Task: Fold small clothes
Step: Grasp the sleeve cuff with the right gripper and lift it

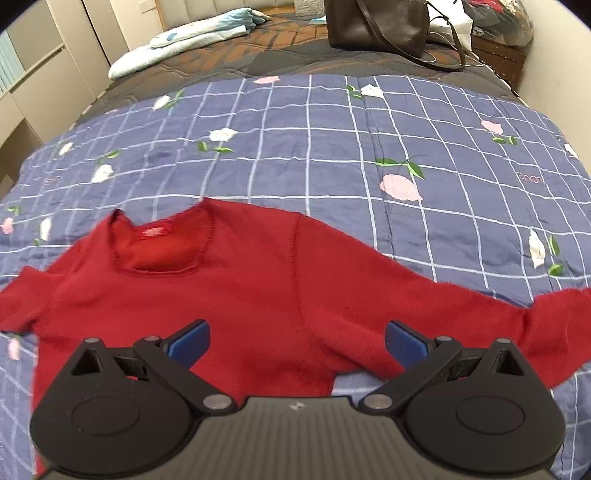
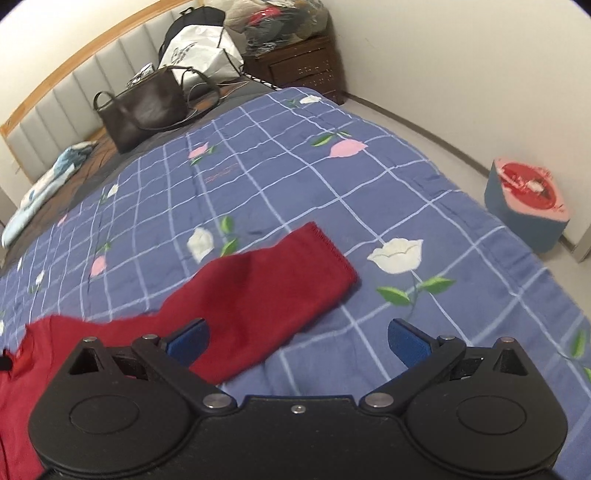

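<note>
Sweater (image 1: 236, 295), red knit, lies face up and spread flat on the blue checked quilt (image 1: 332, 147) of the bed, neckline away from the person, both sleeves out sideways. Left gripper (image 1: 297, 341) hovers over the body, jaws wide apart, empty. Right gripper (image 2: 299, 341) hovers beside the right sleeve (image 2: 273, 280), jaws likewise wide, empty. Step judged: folding not yet begun. Next move calls for pinching the sleeve cuff and carrying it inward across the chest.

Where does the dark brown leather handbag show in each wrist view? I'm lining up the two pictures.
Left wrist view: the dark brown leather handbag sits at the top edge, right of centre, on the far end of the bed.
Right wrist view: it lies upper left, before the padded headboard.
Shared landmark: the red knitted sweater on the blue checked floral quilt.
</note>
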Available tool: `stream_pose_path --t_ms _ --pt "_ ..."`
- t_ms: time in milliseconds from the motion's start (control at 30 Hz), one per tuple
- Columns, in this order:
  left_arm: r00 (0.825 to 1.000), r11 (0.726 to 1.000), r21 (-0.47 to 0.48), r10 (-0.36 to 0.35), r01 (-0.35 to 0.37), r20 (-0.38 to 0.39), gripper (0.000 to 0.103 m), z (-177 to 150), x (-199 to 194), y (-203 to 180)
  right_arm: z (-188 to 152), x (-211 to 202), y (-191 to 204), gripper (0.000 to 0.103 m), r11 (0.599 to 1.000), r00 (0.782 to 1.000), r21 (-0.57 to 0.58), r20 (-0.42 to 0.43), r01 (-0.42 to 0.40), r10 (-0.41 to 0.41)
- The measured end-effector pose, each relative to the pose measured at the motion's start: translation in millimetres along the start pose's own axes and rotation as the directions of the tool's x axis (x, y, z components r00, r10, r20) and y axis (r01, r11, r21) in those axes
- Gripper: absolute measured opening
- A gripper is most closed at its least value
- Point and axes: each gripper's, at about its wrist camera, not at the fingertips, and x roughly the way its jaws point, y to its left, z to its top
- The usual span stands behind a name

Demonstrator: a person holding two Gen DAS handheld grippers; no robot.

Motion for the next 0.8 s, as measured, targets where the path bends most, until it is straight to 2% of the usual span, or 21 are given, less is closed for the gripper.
stream_pose_path --t_ms 100,233,333,433,500,567,600,633,667,800 --pt "1.0 1.0 0.001 0.018 -0.018 0.001 0.103 -1 19 -2 6 21 -10 0.101 0.999 1.0 0.035 0.005 -0.001 0.001" --pt "0.998 0.999 -0.004 0.049 -0.049 -0.026 0.103 -5 38 1 15 48 -24 0.09 0.997 1.0 0.082 -0.006 0.011 -0.011" --pt "0.997 0.998 -0.016 0.062 -0.063 -0.045 0.103 -9 45 7 19 65 -27 0.079 0.997 0.999 0.075 -0.022 0.036 -0.034" --pt "0.996 0.997 -0.032 0.07 -0.072 -0.052 0.103 -13 43 14 24 81 -23 0.076 0.999 0.999 0.027 -0.038 0.031 -0.03" --pt "0.996 0.997 -0.046 0.066 -0.068 -0.058 0.103 -16 39 19 27 91 -17 0.065 0.999 0.997 -0.015 -0.051 0.05 -0.051" --pt "0.996 0.997 -0.052 0.061 -0.065 -0.063 0.103 -19 33 23 28 92 -10 0.039 0.997 0.996 -0.053 -0.058 0.06 -0.063" --pt "0.996 0.996 -0.054 0.062 -0.066 -0.065 0.103 -21 30 24 29 92 -8 0.032 0.997 0.996 -0.06 -0.062 0.052 -0.056" --pt "0.996 0.996 -0.057 0.062 -0.066 -0.066 0.103 -22 26 27 29 89 -5 0.019 0.997 0.997 -0.066 -0.064 0.047 -0.051" --pt "0.996 0.996 -0.06 0.061 -0.065 -0.065 0.103 -23 22 29 29 85 -4 0.011 0.997 0.997 -0.069 -0.062 0.047 -0.051" --pt "0.996 0.996 -0.065 0.06 -0.064 -0.062 0.103 -25 6 38 30 61 -12 0.007 0.999 0.998 -0.02 -0.048 0.046 -0.047"
